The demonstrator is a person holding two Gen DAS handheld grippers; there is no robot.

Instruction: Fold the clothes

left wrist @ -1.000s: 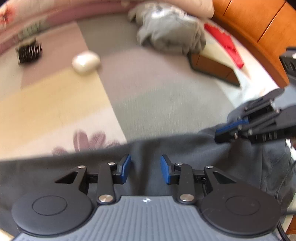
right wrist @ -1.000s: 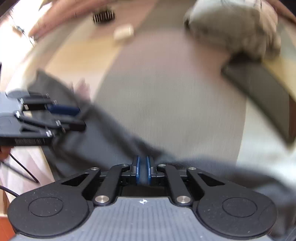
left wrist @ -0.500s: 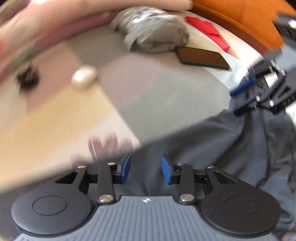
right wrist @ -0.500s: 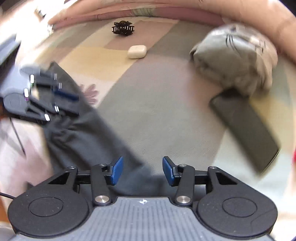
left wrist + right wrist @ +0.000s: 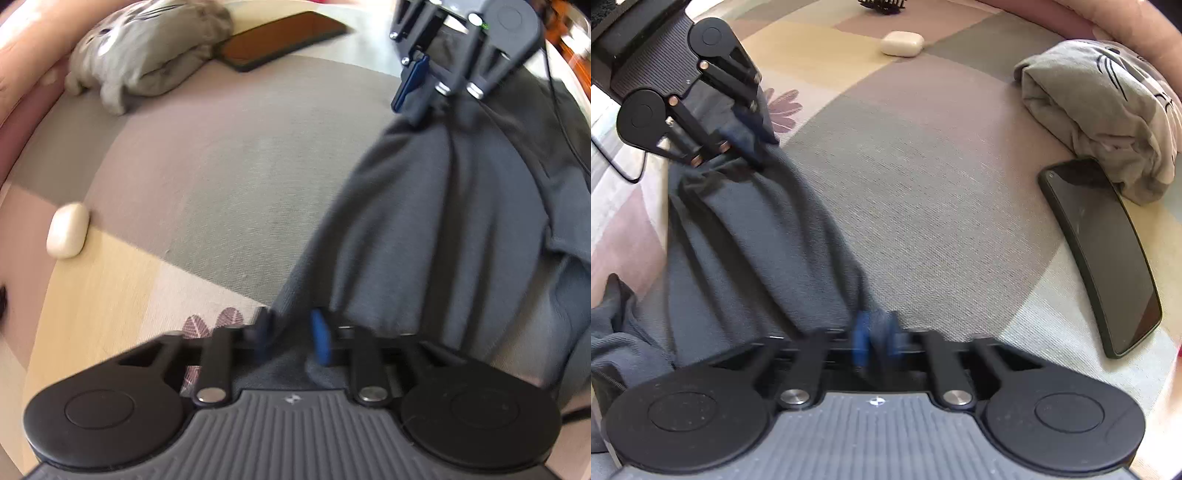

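Observation:
A dark grey garment (image 5: 443, 221) lies stretched between my two grippers on a patchwork bed cover (image 5: 240, 166). In the left wrist view my left gripper (image 5: 291, 341) has its jaws closing on the garment's near edge, with cloth bunched between the blue pads. My right gripper (image 5: 413, 96) shows at the top right, pinching the far end. In the right wrist view my right gripper (image 5: 877, 336) is blurred, its jaws closing with grey cloth (image 5: 746, 240) between the pads. The left gripper (image 5: 750, 122) grips the other end at the upper left.
A folded light grey garment (image 5: 1108, 110) lies at the back right against a pink pillow edge, with a black phone (image 5: 1108, 258) beside it. A white earbud case (image 5: 901, 42) and a black hair clip (image 5: 882, 4) lie farther back. A cable (image 5: 620, 166) trails at the left.
Both wrists have rolled. The left jaws, open before, have come together on the garment's edge. The right jaws were shut, opened half a second ago, and now pinch the cloth.

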